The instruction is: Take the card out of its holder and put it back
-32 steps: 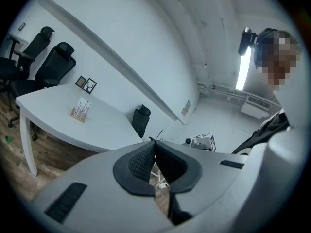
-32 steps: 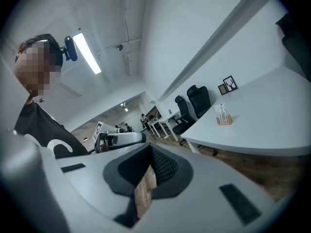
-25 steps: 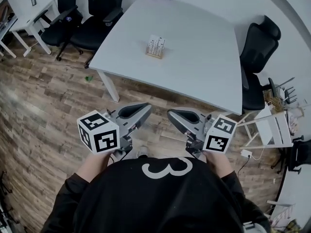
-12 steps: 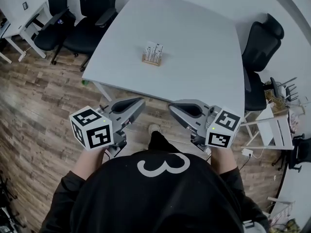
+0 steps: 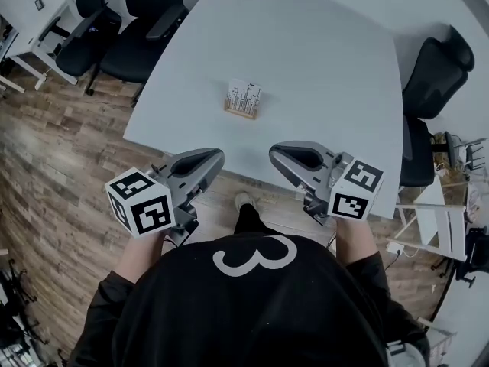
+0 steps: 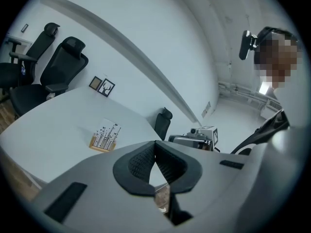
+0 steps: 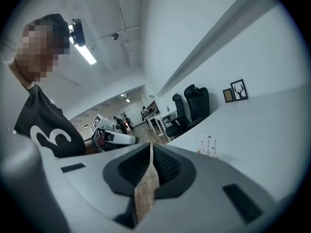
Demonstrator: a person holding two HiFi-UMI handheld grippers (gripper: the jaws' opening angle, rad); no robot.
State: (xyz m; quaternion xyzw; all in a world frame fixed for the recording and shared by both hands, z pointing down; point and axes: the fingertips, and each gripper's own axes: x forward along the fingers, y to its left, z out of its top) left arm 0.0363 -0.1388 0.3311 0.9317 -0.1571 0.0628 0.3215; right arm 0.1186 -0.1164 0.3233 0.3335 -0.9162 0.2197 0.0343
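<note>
Card (image 5: pixel 245 95) upright in holder (image 5: pixel 240 114), broadside to left gripper (image 5: pixel 218 157) and right gripper (image 5: pixel 276 152), jaws clenched empty.

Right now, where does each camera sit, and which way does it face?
Head view: on the person's head, looking steeply down at table, card holder, left claw, right claw, black shirt.
Left gripper view: on the left claw, looking along its shut jaws over the table; right claw shows beyond.
Right gripper view: on the right claw, looking over the table; left claw and black shirt show at left.
Shared: all three see the card holder.
</note>
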